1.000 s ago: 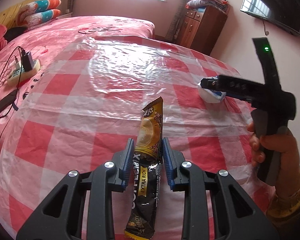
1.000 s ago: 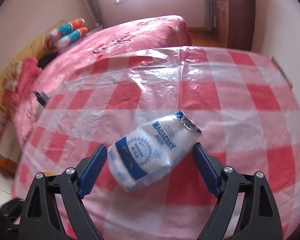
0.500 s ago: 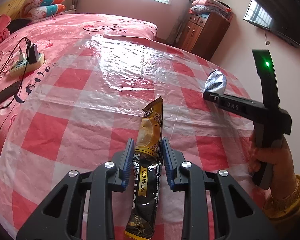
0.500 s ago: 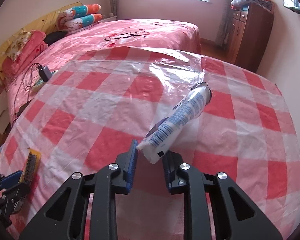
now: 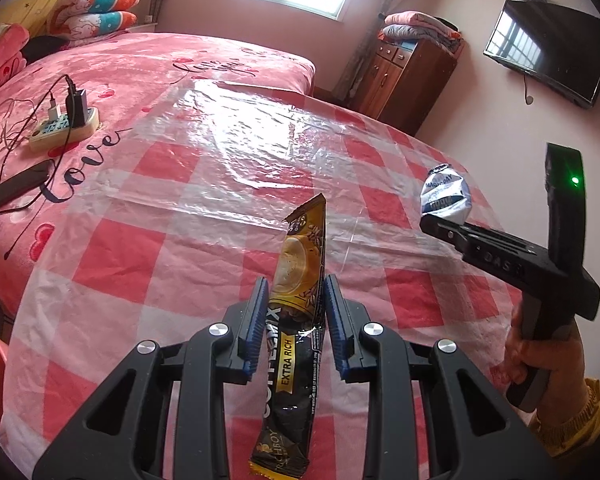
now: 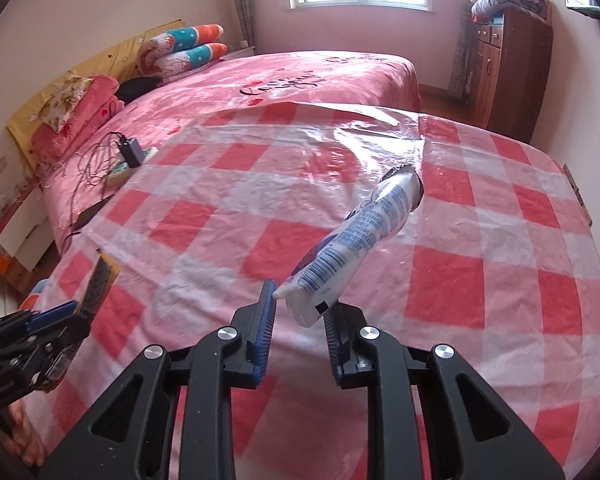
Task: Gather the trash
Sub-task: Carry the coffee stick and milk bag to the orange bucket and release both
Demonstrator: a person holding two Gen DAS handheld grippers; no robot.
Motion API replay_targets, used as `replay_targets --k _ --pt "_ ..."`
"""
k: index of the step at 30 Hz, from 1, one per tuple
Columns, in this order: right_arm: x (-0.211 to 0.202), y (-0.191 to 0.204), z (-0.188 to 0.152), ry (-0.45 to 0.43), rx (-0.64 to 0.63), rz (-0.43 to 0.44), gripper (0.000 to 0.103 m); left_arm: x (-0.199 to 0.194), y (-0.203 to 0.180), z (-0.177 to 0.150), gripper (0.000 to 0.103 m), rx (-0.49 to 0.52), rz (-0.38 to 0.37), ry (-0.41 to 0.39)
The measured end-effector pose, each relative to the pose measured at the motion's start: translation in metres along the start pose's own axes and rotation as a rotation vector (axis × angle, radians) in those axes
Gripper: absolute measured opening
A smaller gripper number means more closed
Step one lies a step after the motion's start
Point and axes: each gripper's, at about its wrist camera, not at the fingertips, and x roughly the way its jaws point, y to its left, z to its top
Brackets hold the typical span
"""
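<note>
My left gripper is shut on a black and gold coffee-mix sachet and holds it upright above the red-checked tablecloth. My right gripper is shut on a crumpled white and blue packet, lifted off the cloth. The right gripper with the packet also shows at the right of the left wrist view. The left gripper with the sachet shows at the lower left of the right wrist view.
The table stands against a pink bed. A power strip with chargers and a dark phone lie on the bed at left. A wooden cabinet and a wall TV stand at the back right.
The right gripper closed on the white packet a second ago and has lifted it off the cloth. Both grippers have risen with their items; the left still holds the sachet.
</note>
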Motion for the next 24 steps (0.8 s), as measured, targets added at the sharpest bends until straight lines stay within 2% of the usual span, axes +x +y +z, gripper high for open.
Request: replay_targets --k 12,24 --pt "-0.034 0.059 -0.013 -0.018 -0.064 0.098 0.025 -0.035 0.03 -0.013 0.03 -0.035 0.043 -0.038" --pt "-0.043 0.16 -0.022 -0.001 -0.236 0.225 0.025 -0.076 0.083 -0.031 0.03 -0.095 0.119 -0.081"
